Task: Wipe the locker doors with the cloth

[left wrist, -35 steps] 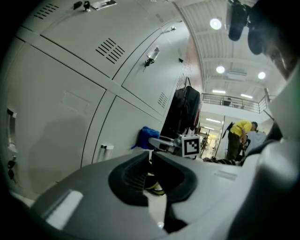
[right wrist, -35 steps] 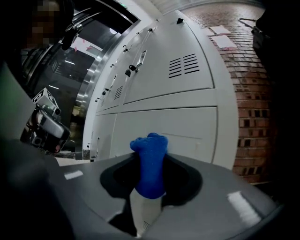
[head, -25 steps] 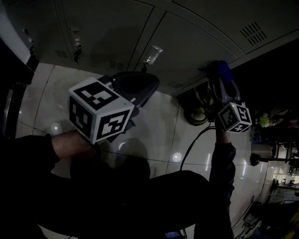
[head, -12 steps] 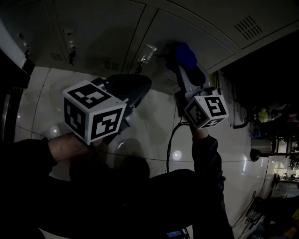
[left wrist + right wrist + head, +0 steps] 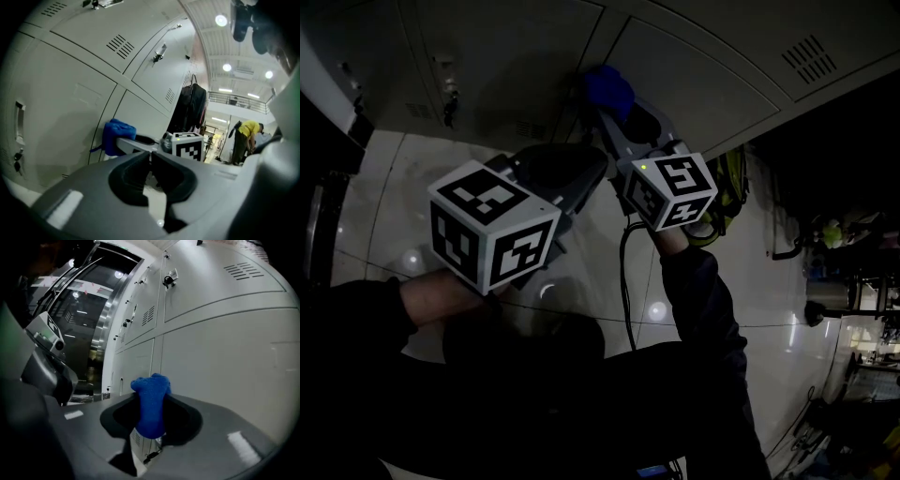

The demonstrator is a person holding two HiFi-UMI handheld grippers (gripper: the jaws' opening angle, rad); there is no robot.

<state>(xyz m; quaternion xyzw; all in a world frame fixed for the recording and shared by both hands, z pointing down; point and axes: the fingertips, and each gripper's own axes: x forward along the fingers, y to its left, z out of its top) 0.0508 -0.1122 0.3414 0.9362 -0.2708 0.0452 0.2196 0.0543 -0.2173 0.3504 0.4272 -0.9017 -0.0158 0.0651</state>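
The right tongs (image 5: 151,398) are clenched on a blue cloth (image 5: 150,416), whose bunched top sticks out past the tips. The cloth sits up against the grey locker doors (image 5: 225,348), beside the vertical seam between two lower doors (image 5: 694,75); whether it presses on the metal is unclear. The left tongs (image 5: 150,154) are closed on nothing, tips together, hanging a little back from the locker doors, near the right tongs' marker cube (image 5: 187,144). A glossy tiled floor (image 5: 609,272) runs below the locker doors.
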